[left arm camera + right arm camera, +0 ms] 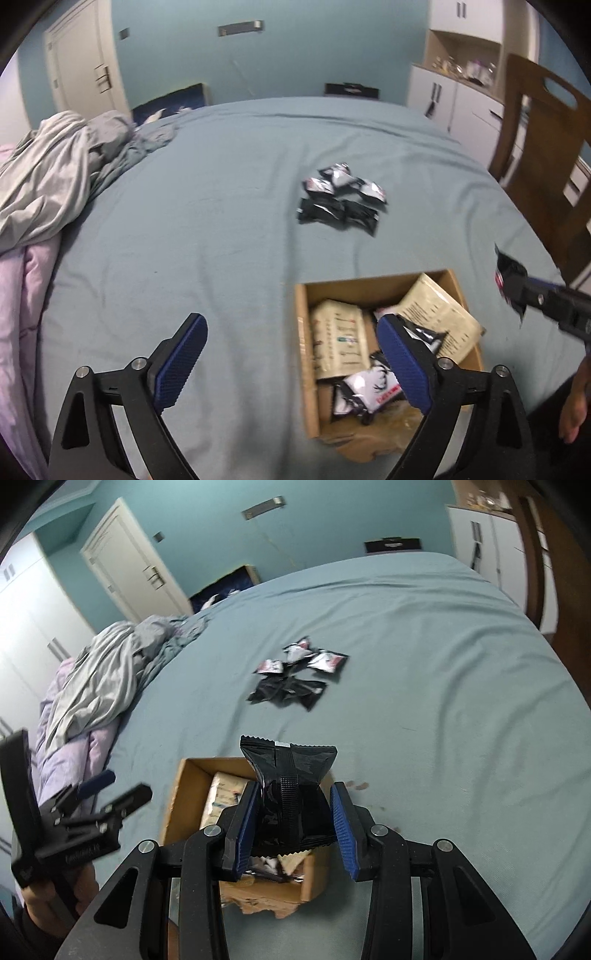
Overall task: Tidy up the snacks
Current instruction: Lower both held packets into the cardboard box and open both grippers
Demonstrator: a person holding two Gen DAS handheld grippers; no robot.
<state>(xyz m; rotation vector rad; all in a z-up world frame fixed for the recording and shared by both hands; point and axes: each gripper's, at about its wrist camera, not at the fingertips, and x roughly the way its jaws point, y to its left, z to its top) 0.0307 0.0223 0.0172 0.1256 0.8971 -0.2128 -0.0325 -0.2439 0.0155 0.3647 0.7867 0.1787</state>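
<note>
Right gripper [293, 825] pinches a black snack packet [288, 794] upright, directly above the cardboard box [173, 794], so the drop is straight down. Left gripper [291, 363], spread and empty, hangs beside the box.

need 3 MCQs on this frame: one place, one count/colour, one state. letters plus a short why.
1. Where does the cardboard box sit?
A. on the bed sheet
B. on the wooden chair
C. on the floor

2. What colour is the packet in the right claw?
A. yellow
B. black
C. green

3. What state is the left claw in?
A. shut on a packet
B. shut on the box wall
C. open, holding nothing

Key:
1 A, the box rests on the blue-grey sheet.
2 B, glossy black wrapper with a crimped top edge.
3 C, its blue pads stand wide apart with only sheet and box behind them.
</note>
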